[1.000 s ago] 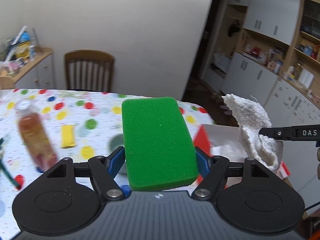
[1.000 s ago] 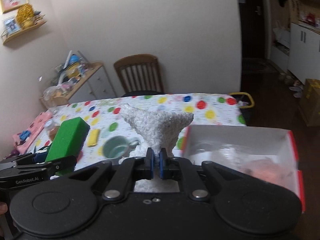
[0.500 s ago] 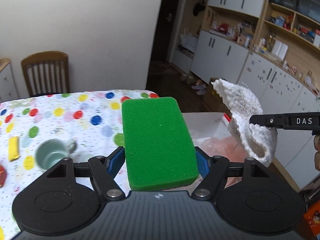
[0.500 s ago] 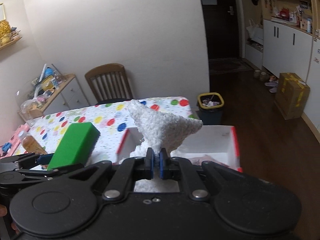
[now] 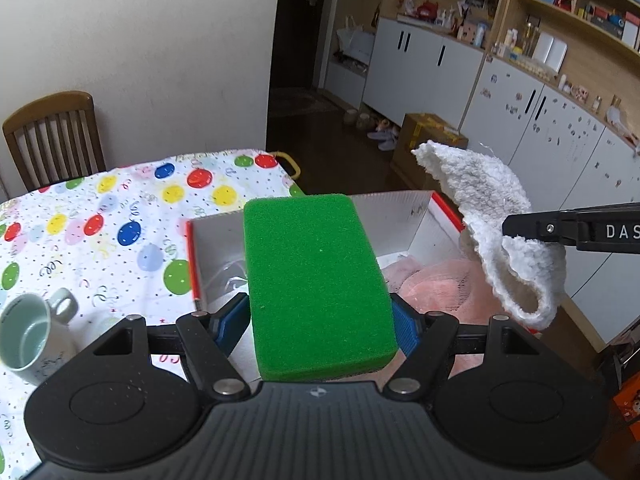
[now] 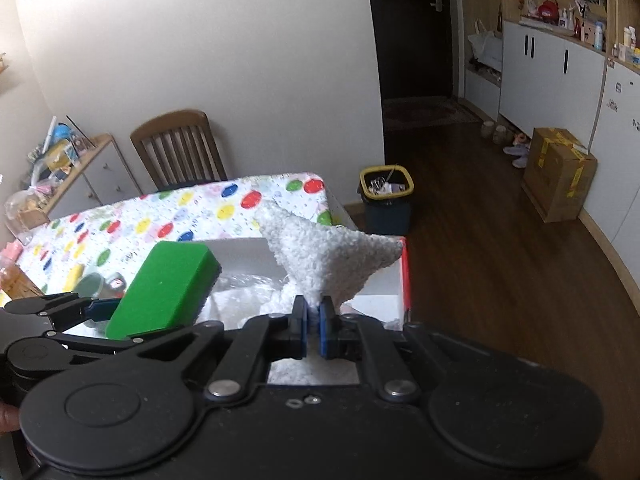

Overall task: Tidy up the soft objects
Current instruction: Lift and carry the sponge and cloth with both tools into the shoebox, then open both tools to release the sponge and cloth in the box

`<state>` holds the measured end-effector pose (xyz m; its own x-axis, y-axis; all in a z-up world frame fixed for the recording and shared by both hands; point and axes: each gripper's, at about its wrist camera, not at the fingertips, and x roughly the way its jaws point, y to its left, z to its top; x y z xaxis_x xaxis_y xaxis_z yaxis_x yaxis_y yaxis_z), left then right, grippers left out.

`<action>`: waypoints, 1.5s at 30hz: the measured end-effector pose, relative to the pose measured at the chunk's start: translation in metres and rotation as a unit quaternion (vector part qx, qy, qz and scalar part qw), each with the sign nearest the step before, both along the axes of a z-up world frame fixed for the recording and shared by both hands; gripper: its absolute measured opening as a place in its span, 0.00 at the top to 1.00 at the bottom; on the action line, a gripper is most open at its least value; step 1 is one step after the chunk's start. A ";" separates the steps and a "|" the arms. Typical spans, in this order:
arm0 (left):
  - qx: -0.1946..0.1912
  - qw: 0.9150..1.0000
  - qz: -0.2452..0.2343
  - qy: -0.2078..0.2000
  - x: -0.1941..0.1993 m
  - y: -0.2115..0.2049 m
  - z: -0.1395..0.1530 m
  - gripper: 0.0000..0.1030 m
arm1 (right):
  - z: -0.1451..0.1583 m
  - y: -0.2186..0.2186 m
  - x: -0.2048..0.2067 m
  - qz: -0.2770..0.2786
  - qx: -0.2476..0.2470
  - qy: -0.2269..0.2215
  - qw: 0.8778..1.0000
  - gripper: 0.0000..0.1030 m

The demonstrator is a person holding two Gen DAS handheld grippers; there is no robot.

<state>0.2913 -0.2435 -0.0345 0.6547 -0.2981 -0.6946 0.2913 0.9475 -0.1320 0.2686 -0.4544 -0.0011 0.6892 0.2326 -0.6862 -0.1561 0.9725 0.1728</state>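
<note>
Landmark: the white box [image 5: 404, 216] with red edges, at the table's end.

Left of the box, on the dotted cloth: a mug [image 5: 28, 336], well apart, not my concern.

My left gripper [image 5: 320, 320] is clamped on the green sponge [image 5: 316, 284], pads on its two long sides, its long axis running straight ahead from me. The sponge hangs over the box's near-left part.

My right gripper [image 6: 314, 326] is pinched tight on the white towel [image 6: 328, 256], which droops over the box's right side, above something pink [image 5: 436, 280] inside.

Both loads sit above the box, so I judge the drop is straight down; neither hand looks clearly nearer.
</note>
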 end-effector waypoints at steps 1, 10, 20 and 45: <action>0.002 1.000 0.000 0.003 0.003 -0.003 -0.003 0.29 | -0.003 0.000 0.003 0.000 -0.002 0.004 1.000 0.95; 0.018 0.999 0.002 0.028 0.022 -0.018 -0.029 0.29 | -0.031 0.006 0.028 0.010 -0.012 0.041 0.999 0.95; 0.043 0.998 0.000 0.054 0.043 -0.028 -0.045 0.29 | -0.051 0.015 0.045 0.020 -0.026 0.058 0.998 0.95; 0.050 0.994 0.001 0.098 0.055 -0.031 -0.055 0.25 | -0.048 0.016 0.047 0.025 -0.029 0.064 0.997 0.87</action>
<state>0.3465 -0.2749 -0.0896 0.5052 -0.2196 -0.8346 0.2671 0.9594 -0.0907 0.3153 -0.4387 -0.0495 0.5836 0.2213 -0.7813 -0.1843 0.9731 0.1379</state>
